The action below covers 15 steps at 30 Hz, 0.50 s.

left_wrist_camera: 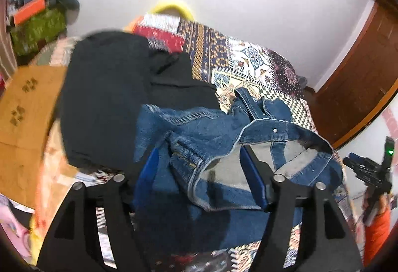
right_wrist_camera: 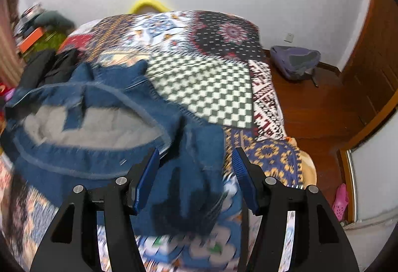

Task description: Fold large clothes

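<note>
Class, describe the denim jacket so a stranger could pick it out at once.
Find the bed with its patchwork cover. At its near end lies a crumpled denim jacket, between both open grippers. Unlike the plain black garment beside it, it is blue with grey fleece lining.

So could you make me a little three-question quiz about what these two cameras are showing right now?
1. True or false: both pairs of tongs, left tongs and right tongs, stand open.
2. What lines the inside of the crumpled blue denim jacket?
A. grey fleece
B. red silk
C. nothing
3. Fill in: the jacket lies on a bed covered by a colourful ____ quilt.

Key:
1. True; denim lies between each pair's blue pads, but neither is clamped.
2. A
3. patchwork
</note>
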Tool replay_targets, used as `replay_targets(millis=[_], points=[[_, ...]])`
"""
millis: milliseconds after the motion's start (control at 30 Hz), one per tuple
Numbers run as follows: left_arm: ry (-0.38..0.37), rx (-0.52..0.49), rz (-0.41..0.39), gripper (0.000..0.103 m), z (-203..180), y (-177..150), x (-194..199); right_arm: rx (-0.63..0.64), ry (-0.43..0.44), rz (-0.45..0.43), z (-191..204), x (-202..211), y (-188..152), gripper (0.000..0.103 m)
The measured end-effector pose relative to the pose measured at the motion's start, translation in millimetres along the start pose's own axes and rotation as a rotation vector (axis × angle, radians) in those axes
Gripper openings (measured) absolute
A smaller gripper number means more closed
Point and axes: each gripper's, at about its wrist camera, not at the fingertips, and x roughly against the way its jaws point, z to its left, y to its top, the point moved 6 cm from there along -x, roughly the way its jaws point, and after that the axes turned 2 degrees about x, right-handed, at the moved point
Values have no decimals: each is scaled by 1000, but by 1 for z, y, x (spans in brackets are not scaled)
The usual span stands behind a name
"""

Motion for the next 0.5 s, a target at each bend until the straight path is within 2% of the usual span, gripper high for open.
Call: replay_targets(millis=[100, 200, 333, 500], points=[[63, -84, 1, 70, -8, -10, 13, 42, 41, 16, 23, 8, -8, 57], [97, -172, 43, 71, -21, -33, 12, 91, 89, 51, 53, 9, -18, 57], [105, -331, 146, 71, -44, -76, -9, 133, 154, 112, 87, -4, -30, 57], [125, -467, 199, 71, -66, -109, -41, 183, 184, 206, 118, -36, -41, 57]])
